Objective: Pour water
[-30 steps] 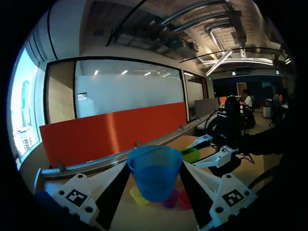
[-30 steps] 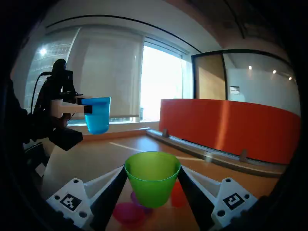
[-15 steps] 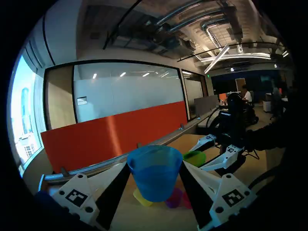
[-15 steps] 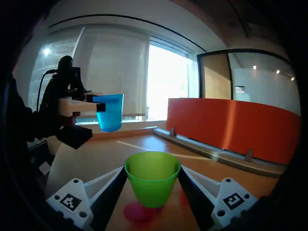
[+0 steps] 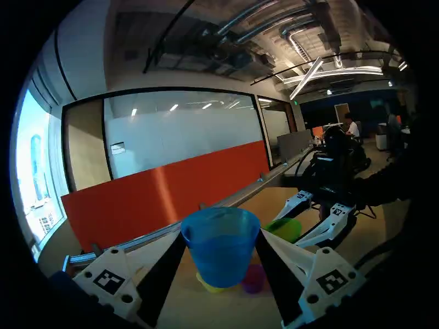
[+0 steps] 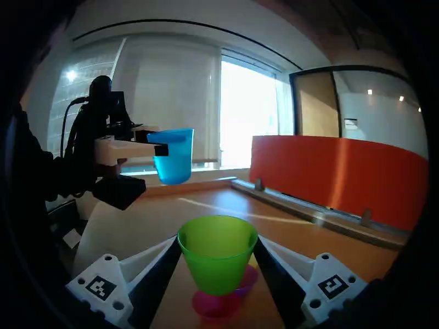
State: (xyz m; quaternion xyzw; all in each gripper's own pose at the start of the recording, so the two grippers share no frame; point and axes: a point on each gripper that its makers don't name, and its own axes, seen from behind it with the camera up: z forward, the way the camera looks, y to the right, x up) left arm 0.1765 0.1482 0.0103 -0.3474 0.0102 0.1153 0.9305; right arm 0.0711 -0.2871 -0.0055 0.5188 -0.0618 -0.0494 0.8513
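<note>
In the left gripper view my left gripper (image 5: pixel 221 257) is shut on a blue cup (image 5: pixel 220 250) with water in it, held upright above the wooden table (image 5: pixel 219 310). Farther right in that view the right gripper (image 5: pixel 307 225) holds a green cup (image 5: pixel 284 227). In the right gripper view my right gripper (image 6: pixel 218 260) is shut on the empty green cup (image 6: pixel 218 252), upright. Up to the left, a dark-sleeved hand holds the left gripper (image 6: pixel 159 149) with the blue cup (image 6: pixel 172 155), slightly tilted and higher than the green one.
Small coloured cups lie on the table under the held ones: yellow (image 5: pixel 211 284) and purple (image 5: pixel 254 277) in the left gripper view, pink (image 6: pixel 211 303) in the right gripper view. An orange partition (image 6: pixel 351 175) with a metal rail (image 6: pixel 307 211) runs along the table's far side. People sit at distant desks (image 5: pixel 351 131).
The blue cup has moved closer to the green cup and risen a little in the right gripper view. Both cups stay gripped; the small cups below have shifted in view.
</note>
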